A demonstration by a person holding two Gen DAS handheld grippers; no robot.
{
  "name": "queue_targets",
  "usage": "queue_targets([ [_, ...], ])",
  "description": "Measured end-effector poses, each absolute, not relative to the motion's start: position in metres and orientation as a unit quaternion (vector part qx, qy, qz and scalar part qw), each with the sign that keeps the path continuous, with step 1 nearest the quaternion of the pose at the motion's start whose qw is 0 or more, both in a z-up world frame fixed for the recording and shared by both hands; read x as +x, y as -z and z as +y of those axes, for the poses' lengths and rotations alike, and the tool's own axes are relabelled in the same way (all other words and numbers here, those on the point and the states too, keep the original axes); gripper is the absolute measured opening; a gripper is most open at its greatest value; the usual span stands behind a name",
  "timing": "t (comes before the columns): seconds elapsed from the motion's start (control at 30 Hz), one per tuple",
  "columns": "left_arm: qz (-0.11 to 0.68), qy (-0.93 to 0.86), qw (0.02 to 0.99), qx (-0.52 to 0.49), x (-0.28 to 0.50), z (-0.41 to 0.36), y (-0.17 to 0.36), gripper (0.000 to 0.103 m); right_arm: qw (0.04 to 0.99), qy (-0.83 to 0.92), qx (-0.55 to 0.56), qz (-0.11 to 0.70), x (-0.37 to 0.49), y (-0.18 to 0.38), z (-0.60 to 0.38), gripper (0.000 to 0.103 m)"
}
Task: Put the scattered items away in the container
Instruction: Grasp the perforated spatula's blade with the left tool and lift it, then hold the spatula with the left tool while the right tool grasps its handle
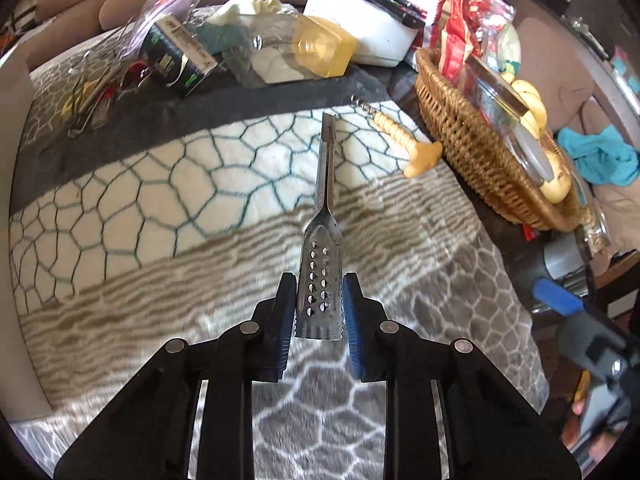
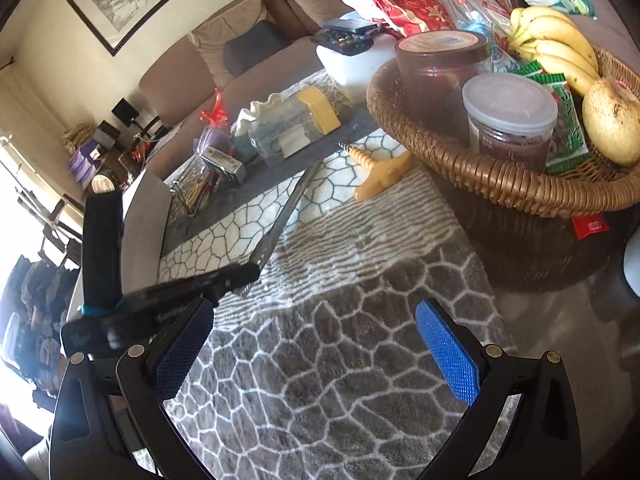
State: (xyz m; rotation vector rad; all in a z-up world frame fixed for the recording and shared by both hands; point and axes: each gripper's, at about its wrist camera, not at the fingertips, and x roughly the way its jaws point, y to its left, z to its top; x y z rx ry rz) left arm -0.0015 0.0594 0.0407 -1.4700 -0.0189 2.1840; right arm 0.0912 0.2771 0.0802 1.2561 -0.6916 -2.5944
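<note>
My left gripper (image 1: 319,312) is shut on a metal perforated grater tool (image 1: 321,280) whose long handle (image 1: 327,164) points forward above the patterned blanket (image 1: 160,200). The same tool (image 2: 280,216) shows in the right wrist view, held by the left gripper (image 2: 168,292). My right gripper (image 2: 316,348) is open and empty above the blanket (image 2: 320,360). A yellow-handled corkscrew (image 1: 404,140) lies beside the wicker basket (image 1: 460,136); it also shows in the right wrist view (image 2: 380,176), next to the basket (image 2: 500,184).
The basket holds jars (image 2: 508,120), bananas (image 2: 552,40) and a pear (image 2: 612,120). A clear box with a yellow lid (image 1: 316,48), a white container (image 1: 368,28), a small carton (image 1: 176,56) and keys (image 1: 92,92) lie at the far side. A sofa (image 2: 240,56) stands behind.
</note>
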Motion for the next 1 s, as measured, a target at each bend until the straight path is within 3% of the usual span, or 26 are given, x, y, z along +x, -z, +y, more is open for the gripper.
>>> queue_targets([
  [0.3, 0.001, -0.786, 0.252, -0.565, 0.096, 0.029, -0.032, 0.022, 0.187, 0.817, 0.453, -0.304, 0.069, -0.065, 0.245, 0.103],
  [0.6, -0.029, -0.803, 0.235, -0.546, 0.11, 0.01, -0.039, 0.023, 0.165, 0.799, 0.528, -0.234, 0.052, -0.044, 0.176, 0.1],
  [0.63, -0.033, -0.804, 0.236, -0.544, 0.109, 0.01, -0.04, 0.025, 0.157, 0.799, 0.533, -0.229, 0.05, -0.043, 0.173, 0.086],
  [0.67, -0.037, -0.804, 0.239, -0.544, 0.107, 0.01, -0.04, 0.031, 0.152, 0.797, 0.539, -0.225, 0.048, -0.039, 0.171, 0.065],
  [0.73, -0.044, -0.804, 0.245, -0.541, 0.106, 0.013, -0.04, 0.037, 0.136, 0.796, 0.554, -0.204, 0.045, -0.031, 0.167, 0.043],
  [0.9, -0.035, -0.806, 0.251, -0.536, 0.107, 0.025, -0.032, 0.037, 0.118, 0.813, 0.55, -0.153, 0.041, -0.034, 0.159, 0.037],
  [0.97, -0.033, -0.81, 0.246, -0.532, 0.107, 0.027, -0.032, 0.035, 0.119, 0.814, 0.548, -0.151, 0.042, -0.033, 0.161, 0.014],
  [1.0, -0.033, -0.811, 0.243, -0.531, 0.107, 0.028, -0.032, 0.035, 0.123, 0.812, 0.549, -0.156, 0.042, -0.032, 0.162, 0.014],
])
